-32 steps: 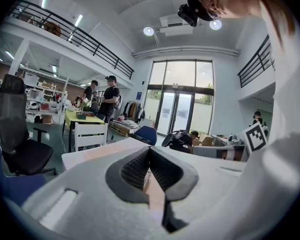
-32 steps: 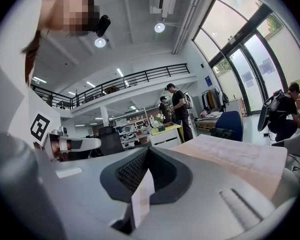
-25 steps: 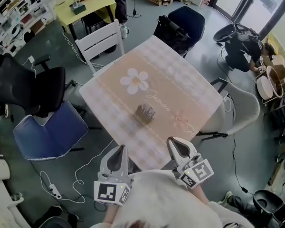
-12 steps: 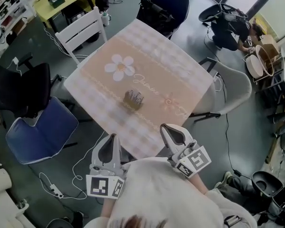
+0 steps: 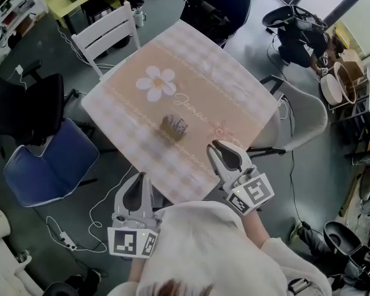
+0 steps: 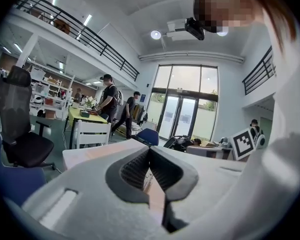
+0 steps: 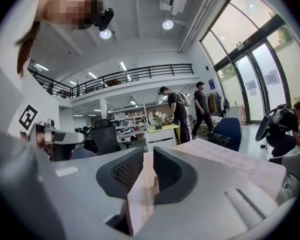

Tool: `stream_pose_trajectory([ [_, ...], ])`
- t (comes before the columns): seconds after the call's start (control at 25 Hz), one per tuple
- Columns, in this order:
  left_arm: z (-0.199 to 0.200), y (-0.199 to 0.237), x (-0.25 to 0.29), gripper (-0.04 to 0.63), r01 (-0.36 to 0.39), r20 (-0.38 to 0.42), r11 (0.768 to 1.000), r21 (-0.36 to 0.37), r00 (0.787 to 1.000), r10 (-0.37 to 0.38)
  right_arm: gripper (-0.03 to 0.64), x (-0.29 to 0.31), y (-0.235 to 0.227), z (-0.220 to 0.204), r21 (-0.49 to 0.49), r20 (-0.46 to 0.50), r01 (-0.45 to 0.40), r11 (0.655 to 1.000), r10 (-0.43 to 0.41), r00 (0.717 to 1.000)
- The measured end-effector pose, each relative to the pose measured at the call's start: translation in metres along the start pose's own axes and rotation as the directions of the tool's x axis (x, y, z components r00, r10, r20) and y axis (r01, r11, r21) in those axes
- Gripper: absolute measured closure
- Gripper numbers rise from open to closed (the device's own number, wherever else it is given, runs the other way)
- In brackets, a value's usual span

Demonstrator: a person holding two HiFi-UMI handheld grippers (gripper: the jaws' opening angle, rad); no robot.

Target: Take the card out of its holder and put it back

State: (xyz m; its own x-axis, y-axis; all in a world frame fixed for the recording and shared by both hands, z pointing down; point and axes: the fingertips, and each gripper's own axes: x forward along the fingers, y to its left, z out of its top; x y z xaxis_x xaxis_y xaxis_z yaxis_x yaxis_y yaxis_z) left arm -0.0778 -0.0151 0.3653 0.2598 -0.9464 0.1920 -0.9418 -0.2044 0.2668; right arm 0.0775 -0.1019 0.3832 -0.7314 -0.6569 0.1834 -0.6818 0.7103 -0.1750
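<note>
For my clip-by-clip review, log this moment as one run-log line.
card holder: on table, untouched | left gripper: shut, empty | right gripper: jaws just opening, nothing between

the holder (image 5: 174, 127) (far off) is too small and blurred for detail.
</note>
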Motion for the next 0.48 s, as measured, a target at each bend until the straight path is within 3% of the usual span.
stream_pose_trajectory([
  [0.28,-0.002,0.015,-0.001,0.595,-0.087,-0.016,0.996,-0.028,0.996,0.087,0.464,0.066,-0.026,-0.031,0.013,-0.101,-0.069,0.998,0.07,0.992],
  [0.48,-0.005,0.018,0.0,0.595,-0.124,-0.034,0.991,-0.043,0.992,0.123,0.448,0.108,-0.036,-0.068,0.052,-0.188,-0.101,0.994,0.109,0.976],
])
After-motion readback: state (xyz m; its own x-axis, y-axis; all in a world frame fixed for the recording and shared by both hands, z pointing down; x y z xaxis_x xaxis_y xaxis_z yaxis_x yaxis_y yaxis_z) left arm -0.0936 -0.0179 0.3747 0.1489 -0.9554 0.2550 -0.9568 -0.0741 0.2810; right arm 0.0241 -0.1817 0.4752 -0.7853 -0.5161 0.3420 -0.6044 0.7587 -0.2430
